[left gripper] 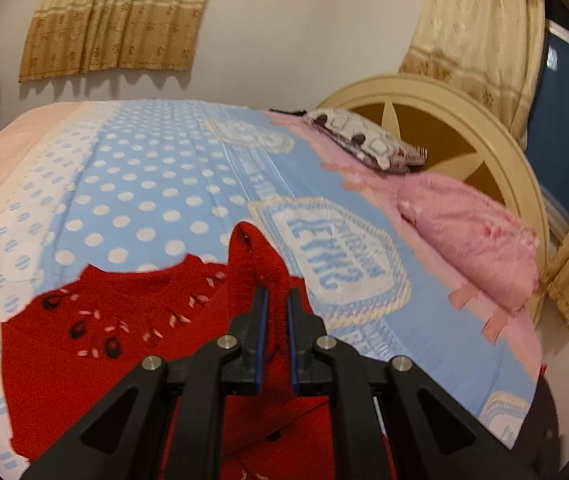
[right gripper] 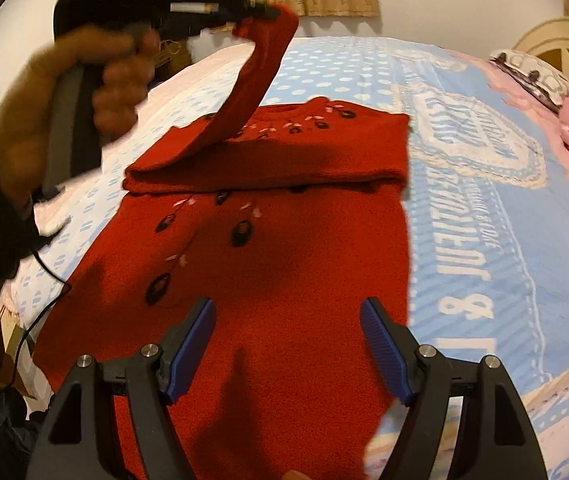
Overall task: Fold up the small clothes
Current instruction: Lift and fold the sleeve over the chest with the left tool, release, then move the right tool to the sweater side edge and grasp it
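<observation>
Red knitted sweater (right gripper: pixel 268 264) lies on the blue dotted bedsheet (right gripper: pixel 484 240), filling the middle of the frame. My left gripper (left gripper: pixel 277 300) pinches its sleeve (right gripper: pixel 260 64), lifted at upper left. My right gripper (right gripper: pixel 288 312) hangs wide apart, empty. I should lay the sleeve flat across the body, no wrinkles.

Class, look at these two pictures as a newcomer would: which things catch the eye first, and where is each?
First, the bright red knitted sweater with dark embroidered flowers, spread on the blue polka-dot bedspread. Next, its red sleeve lifted above the body, pinched in the shut left gripper, while the right gripper hovers open over the hem. Pink pillows lie by the cream headboard.
</observation>
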A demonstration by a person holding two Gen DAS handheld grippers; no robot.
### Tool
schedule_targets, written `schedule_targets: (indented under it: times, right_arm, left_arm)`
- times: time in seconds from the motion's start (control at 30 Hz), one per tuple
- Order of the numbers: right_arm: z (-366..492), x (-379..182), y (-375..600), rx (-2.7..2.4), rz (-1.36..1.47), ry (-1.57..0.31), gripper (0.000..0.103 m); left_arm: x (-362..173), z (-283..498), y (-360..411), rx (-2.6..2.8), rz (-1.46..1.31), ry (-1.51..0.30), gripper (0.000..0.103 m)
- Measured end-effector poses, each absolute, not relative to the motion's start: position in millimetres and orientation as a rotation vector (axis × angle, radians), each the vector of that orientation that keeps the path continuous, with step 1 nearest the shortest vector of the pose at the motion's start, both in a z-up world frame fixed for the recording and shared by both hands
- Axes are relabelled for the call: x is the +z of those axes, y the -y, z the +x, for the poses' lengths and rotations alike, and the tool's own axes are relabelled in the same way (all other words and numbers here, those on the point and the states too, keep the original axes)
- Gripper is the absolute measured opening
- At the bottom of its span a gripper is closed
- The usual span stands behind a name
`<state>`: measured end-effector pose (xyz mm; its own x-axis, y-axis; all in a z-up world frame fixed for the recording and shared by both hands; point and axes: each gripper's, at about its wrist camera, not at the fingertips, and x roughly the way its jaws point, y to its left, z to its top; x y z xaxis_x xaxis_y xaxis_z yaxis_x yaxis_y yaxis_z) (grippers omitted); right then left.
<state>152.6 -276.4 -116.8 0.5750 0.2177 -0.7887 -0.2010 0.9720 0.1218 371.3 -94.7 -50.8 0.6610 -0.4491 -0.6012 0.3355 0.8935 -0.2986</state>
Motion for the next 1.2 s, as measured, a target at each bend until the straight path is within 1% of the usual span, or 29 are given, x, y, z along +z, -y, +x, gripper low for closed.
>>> schedule_targets:
  times: [0.17,0.23,0.3,0.33,0.4,0.5,0.6,0.77,0.9,1.03,1.13,1.2]
  right_arm:
    - [158,-108,292,0.187,0.009,-0.920,0.076]
    - [163,-103,299,0.162,0.004,-0.917,0.076]
    - [169,-99,307,0.149,0.008,-0.910,0.076]
    - [173,-96,312,0.136,0.012,-0.906,0.076]
    - [181,-89,324,0.110,0.029,-0.893,0.076]
    - [196,-80,337,0.091,0.063,-0.875,0.076]
    - [218,-75,345,0.091,0.099,-0.872,0.076]
    - [254,-80,334,0.117,0.113,-0.888,0.075]
    - [276,-91,319,0.163,0.121,-0.947,0.075]
    - [283,-86,308,0.180,0.106,-1.037,0.075]
    - [271,-70,299,0.230,0.141,-1.098,0.075]
    - [256,-51,290,0.267,0.130,-1.095,0.075]
  left_arm:
    - [-80,376,125,-0.468,-0.074,-0.764,0.011]
    - [-87,378,131,-0.483,-0.063,-0.774,0.018]
    - [-89,380,132,-0.504,-0.065,-0.800,0.039]
    - [-87,378,129,-0.513,-0.072,-0.791,0.043]
    - [-79,367,118,-0.528,-0.061,-0.752,0.056]
    - [-72,352,95,-0.481,0.009,-0.695,0.072]
    - [-76,337,57,-0.392,0.055,-0.687,0.076]
    - [-103,312,-15,-0.198,0.102,-0.741,0.076]
    - [-133,282,-66,-0.101,0.090,-0.835,0.077]
    - [-155,269,-77,-0.118,0.073,-0.904,0.077]
    - [-153,274,-70,-0.123,0.075,-0.881,0.077]
    - [-153,281,-70,-0.125,0.075,-0.854,0.078]
